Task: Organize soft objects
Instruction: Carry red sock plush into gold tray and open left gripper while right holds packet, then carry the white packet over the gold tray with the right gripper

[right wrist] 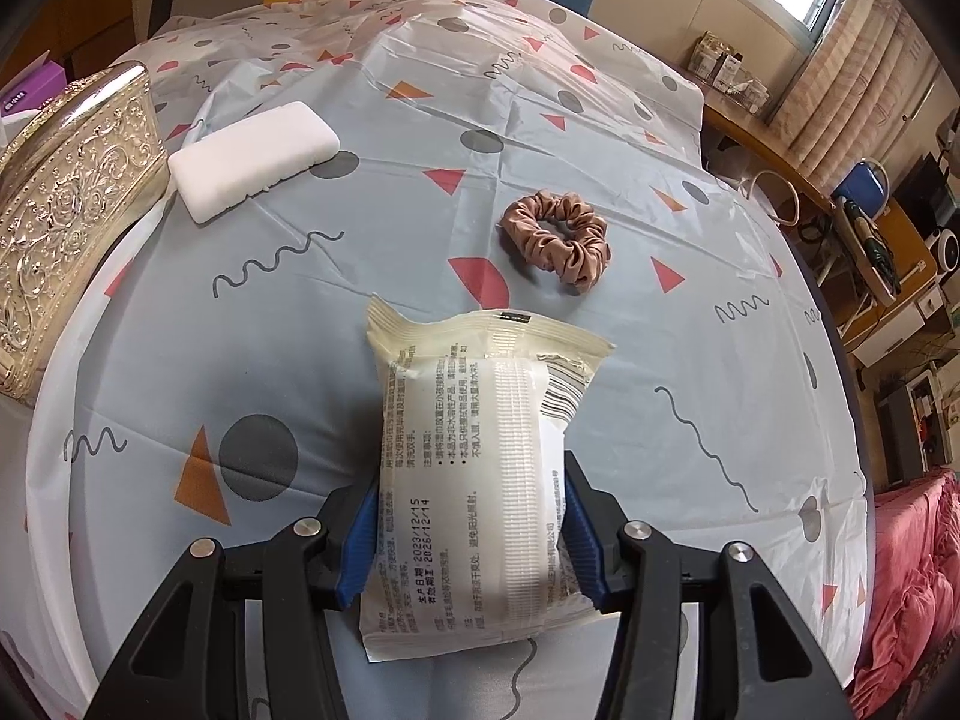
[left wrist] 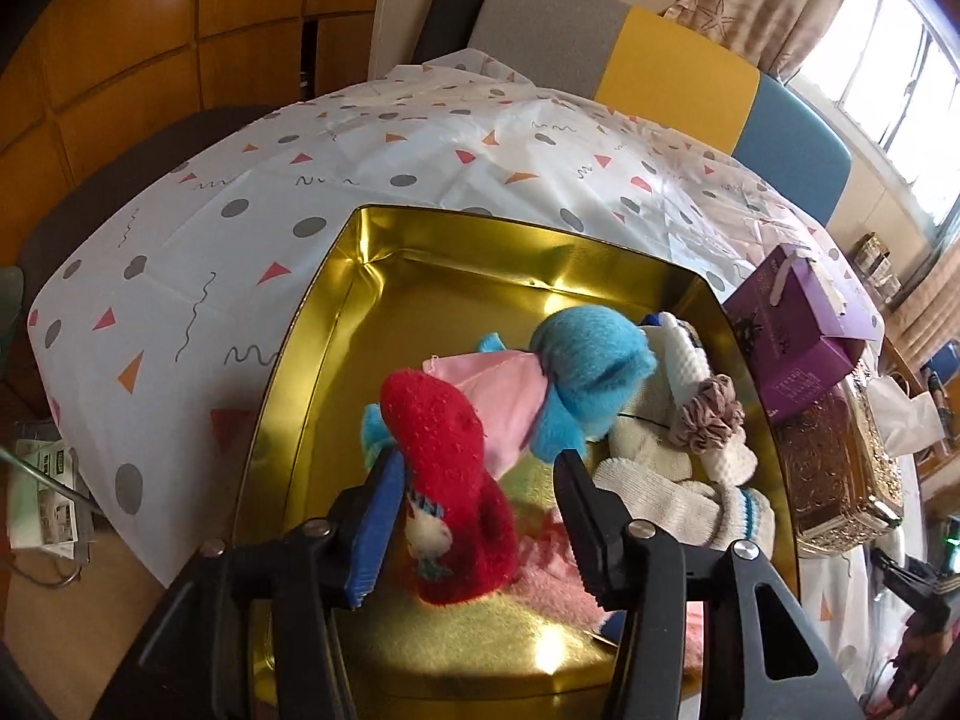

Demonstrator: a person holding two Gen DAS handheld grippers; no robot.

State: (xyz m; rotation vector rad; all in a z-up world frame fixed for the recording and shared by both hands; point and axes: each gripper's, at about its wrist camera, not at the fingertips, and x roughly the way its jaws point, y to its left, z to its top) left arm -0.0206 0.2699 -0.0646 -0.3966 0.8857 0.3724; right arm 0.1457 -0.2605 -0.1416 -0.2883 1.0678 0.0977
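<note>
Left gripper (left wrist: 474, 525): its two fingers are spread apart over the gold tin. The red plush toy sits between them, against the left blue pad, with a gap on the other side. It is not squeezed.
Gold tin (left wrist: 360, 252): a shiny tray on the spotty tablecloth (left wrist: 240, 192).
Red plush toy (left wrist: 450, 480): inside the tin, at its near end.
Blue and pink plush (left wrist: 558, 384): in the tin, just behind the red toy and touching it.
White knit glove (left wrist: 666, 492): in the tin, to the right of the red toy.
Small scrunchie (left wrist: 708, 414): on top of the white things in the tin.
Purple box (left wrist: 804, 330): outside the tin, by its right wall.
Gold tissue box (left wrist: 840, 468): beside the tin, in front of the purple box.
Right gripper (right wrist: 474, 546): closed on the wipes pack (right wrist: 474, 474), both pads pressing its sides.
Brown scrunchie (right wrist: 558, 237): on the cloth, just past the pack.
White sponge (right wrist: 252, 159): farther off, to the pack's left, next to the gold tissue box.
</note>
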